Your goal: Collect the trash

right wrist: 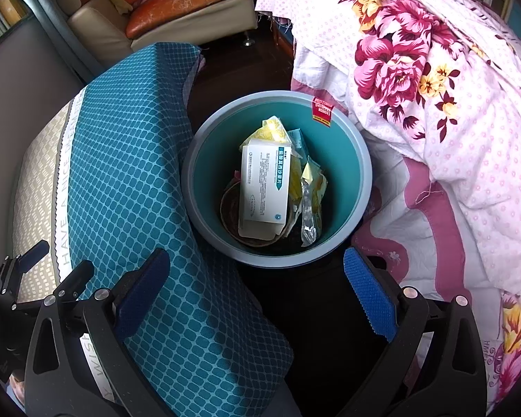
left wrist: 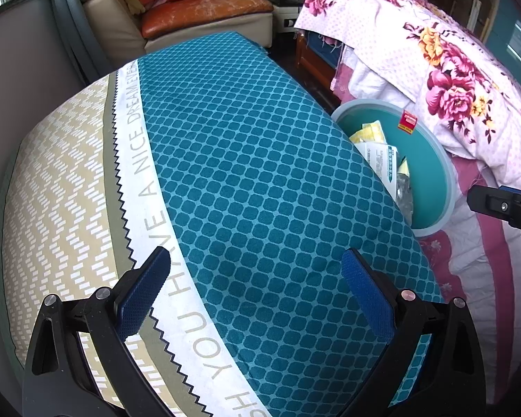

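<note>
Trash sits in the bin [right wrist: 350,160], a white box [right wrist: 264,187] leaning on yellow wrappers [right wrist: 272,130], wedged between cushion [right wrist: 128,160] and quilt [right wrist: 434,80] for easy dropping. Right gripper [right wrist: 257,295] hovers above, jaws apart, empty; left gripper [left wrist: 257,292] over the cushion, jaws apart too.

Teal bin [right wrist: 344,160] (upright) holds box [right wrist: 264,187].

The bin [right wrist: 359,160] stands between cushion [right wrist: 128,173] and quilt [right wrist: 451,104] — box [right wrist: 264,187] inside.

Spread left gripper [left wrist: 255,299] above teal cloth [left wrist: 260,173], bin [left wrist: 430,160] beside.
</note>
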